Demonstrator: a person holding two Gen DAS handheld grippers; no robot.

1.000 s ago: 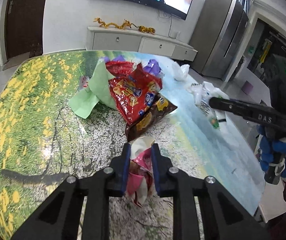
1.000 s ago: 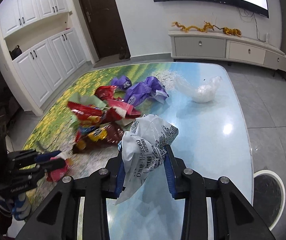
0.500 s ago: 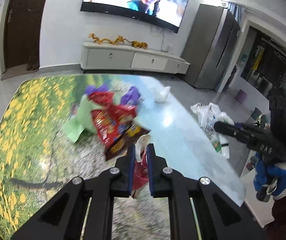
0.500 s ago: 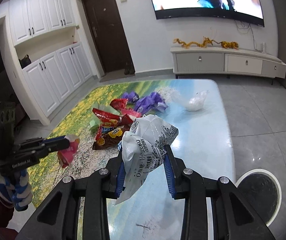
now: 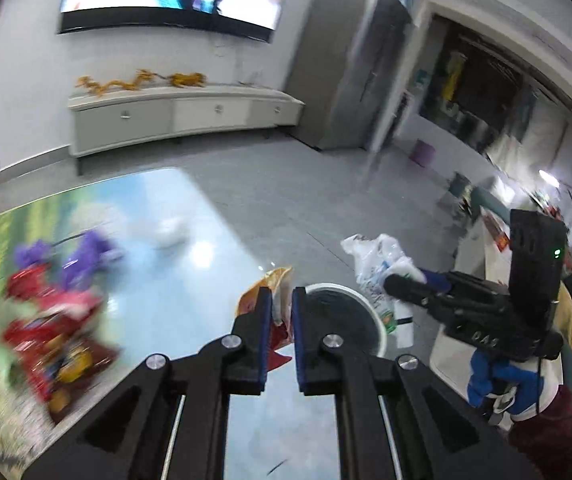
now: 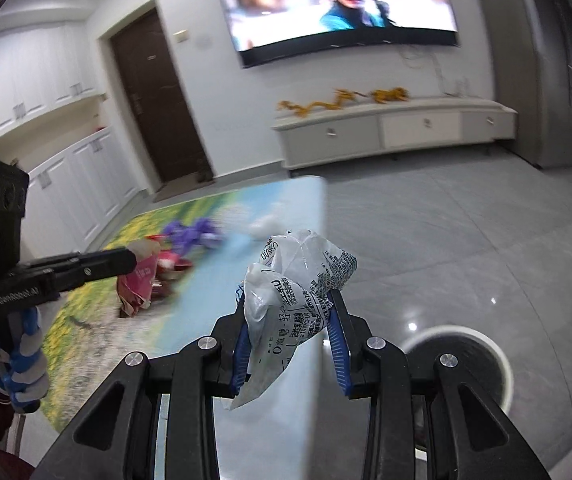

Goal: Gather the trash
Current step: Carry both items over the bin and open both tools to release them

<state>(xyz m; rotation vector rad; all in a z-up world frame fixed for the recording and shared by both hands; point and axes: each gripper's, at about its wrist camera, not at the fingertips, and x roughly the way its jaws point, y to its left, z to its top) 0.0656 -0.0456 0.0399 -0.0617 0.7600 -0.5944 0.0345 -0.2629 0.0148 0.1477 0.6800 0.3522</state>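
My left gripper [image 5: 282,300] is shut on a crumpled pink and orange wrapper [image 5: 276,286] and holds it above the table's right edge, near a round white-rimmed bin [image 5: 349,324] on the floor. My right gripper [image 6: 291,312] is shut on a white printed plastic bag [image 6: 297,284] and holds it in the air left of the bin [image 6: 461,356]. The right gripper with its bag [image 5: 377,268] also shows in the left wrist view. The left gripper with its wrapper [image 6: 140,276] shows in the right wrist view.
A pile of red snack wrappers [image 5: 54,332], purple wrappers [image 5: 86,252] and a white wad [image 5: 172,232] lie on the flower-print table [image 5: 174,300]. A white TV cabinet [image 5: 182,116] stands at the far wall. Grey tiled floor [image 6: 465,232] lies right of the table.
Both grippers have swung right, away from the trash pile and toward the floor bin, each still holding its item. The pile now lies at the left edge of both views.
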